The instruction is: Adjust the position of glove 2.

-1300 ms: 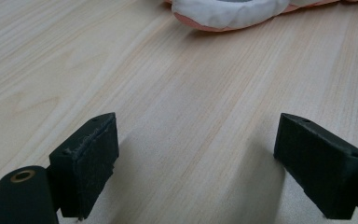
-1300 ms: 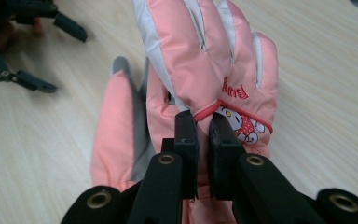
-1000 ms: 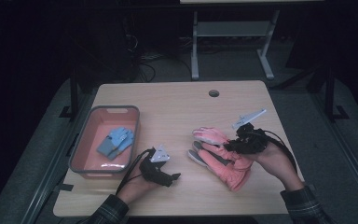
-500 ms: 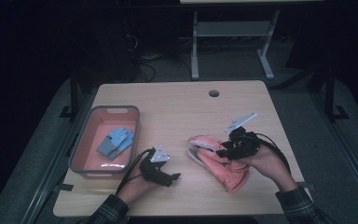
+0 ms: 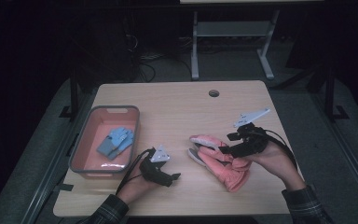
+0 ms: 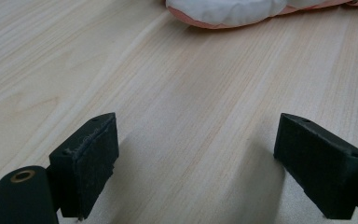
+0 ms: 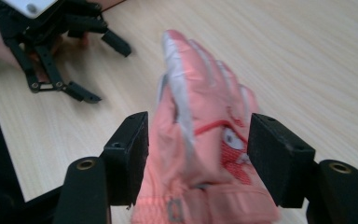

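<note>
A: Left gripper [image 5: 172, 178] first: parked low on the table [image 5: 177, 107], just right of the bin [image 5: 77, 154], spread wide, clamping nothing. Bare wood between the pads in the left gripper view.

B: Noted. Blue gloves [image 5: 116, 141] already lying in that bin. Further right?

A: Pink glove [image 5: 219, 163] at mid-table, lying across a second glove [image 5: 196, 154] with a pale palm, well apart from the bin. Then right gripper [image 5: 225, 143], reaching in over the pair. Just been opening; glove between the jaws in the right gripper view, but no longer pinched, as far as can be judged.

B: Risks from here?

A: Probably slumping back in a heap, with the hold that loose. Could land folded over the lower glove and hide a clean edge for the next pinch.

B: And on closing again?

A: Might catch both layers at once, dragging the second glove along. Might also bite only a fingertip of fabric and lose it halfway across.

B: Help from the left side?

A: Too far off to pin anything down for now. Worth watching the bin rim too: easy to snag a dangling cuff there.
</note>
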A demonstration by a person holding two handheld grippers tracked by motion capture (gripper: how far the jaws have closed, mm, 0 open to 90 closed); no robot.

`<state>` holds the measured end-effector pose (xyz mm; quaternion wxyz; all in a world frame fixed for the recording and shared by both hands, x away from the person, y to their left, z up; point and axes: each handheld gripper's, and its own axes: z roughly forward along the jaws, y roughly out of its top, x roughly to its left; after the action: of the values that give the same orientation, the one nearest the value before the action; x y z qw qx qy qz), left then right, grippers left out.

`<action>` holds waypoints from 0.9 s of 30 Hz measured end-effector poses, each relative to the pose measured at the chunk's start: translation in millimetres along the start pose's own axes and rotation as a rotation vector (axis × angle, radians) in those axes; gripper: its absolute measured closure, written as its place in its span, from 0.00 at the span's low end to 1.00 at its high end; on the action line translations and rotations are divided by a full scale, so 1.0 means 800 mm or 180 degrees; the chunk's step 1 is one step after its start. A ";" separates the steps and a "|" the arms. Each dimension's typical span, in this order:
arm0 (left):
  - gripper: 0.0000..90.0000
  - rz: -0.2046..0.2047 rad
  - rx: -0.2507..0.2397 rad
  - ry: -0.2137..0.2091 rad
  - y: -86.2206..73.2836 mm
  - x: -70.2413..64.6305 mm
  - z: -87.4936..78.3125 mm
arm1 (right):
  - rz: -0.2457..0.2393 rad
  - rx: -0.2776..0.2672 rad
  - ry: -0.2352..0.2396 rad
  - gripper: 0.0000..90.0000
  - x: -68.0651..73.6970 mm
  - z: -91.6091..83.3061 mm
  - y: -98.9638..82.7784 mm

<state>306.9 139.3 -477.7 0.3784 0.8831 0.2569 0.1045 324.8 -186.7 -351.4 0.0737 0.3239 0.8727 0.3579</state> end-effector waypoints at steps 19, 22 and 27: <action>0.98 0.0018 -0.0025 -0.0080 0.044 -0.017 0.000 | 0.0446 0.0077 -0.0298 1.00 -0.109 0.005 -0.101; 0.99 0.0044 0.0016 -0.0114 0.048 -0.022 0.008 | 0.0490 0.0094 -0.0196 1.00 -0.115 0.010 -0.117; 0.98 0.0057 0.0103 -0.0161 0.058 -0.031 0.032 | 0.0401 0.0229 -0.0064 1.00 -0.115 0.029 -0.136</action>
<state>312.9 82.9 -461.3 0.3695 0.8937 0.2410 0.0814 348.7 -288.2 -451.1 0.0481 0.3842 0.8621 0.3269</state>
